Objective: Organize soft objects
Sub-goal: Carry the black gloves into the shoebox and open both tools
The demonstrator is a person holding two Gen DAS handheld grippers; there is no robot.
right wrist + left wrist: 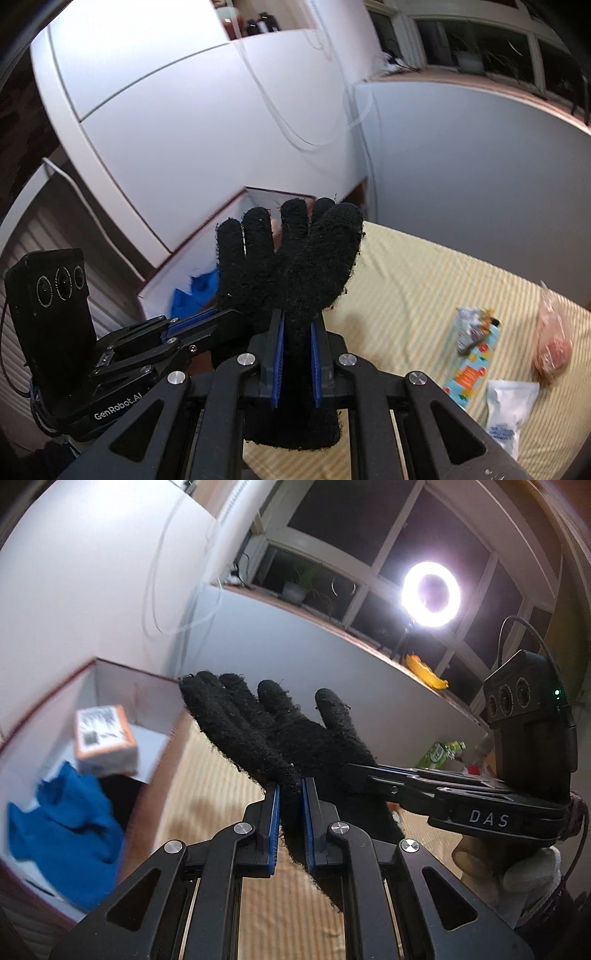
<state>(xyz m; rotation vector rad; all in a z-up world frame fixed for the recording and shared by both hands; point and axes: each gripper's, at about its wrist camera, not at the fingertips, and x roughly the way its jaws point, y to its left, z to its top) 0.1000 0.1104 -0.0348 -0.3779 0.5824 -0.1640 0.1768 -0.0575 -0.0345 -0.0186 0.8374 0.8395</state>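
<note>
Both grippers' jaws pinch the black glove (280, 734), held aloft mid-carry; next, I'd say, lowering it into the box (122, 675).

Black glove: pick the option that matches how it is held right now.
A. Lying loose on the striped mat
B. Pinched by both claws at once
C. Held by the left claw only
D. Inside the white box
B: the black glove is clamped in the left claw, and the right claw grips it too.
</note>
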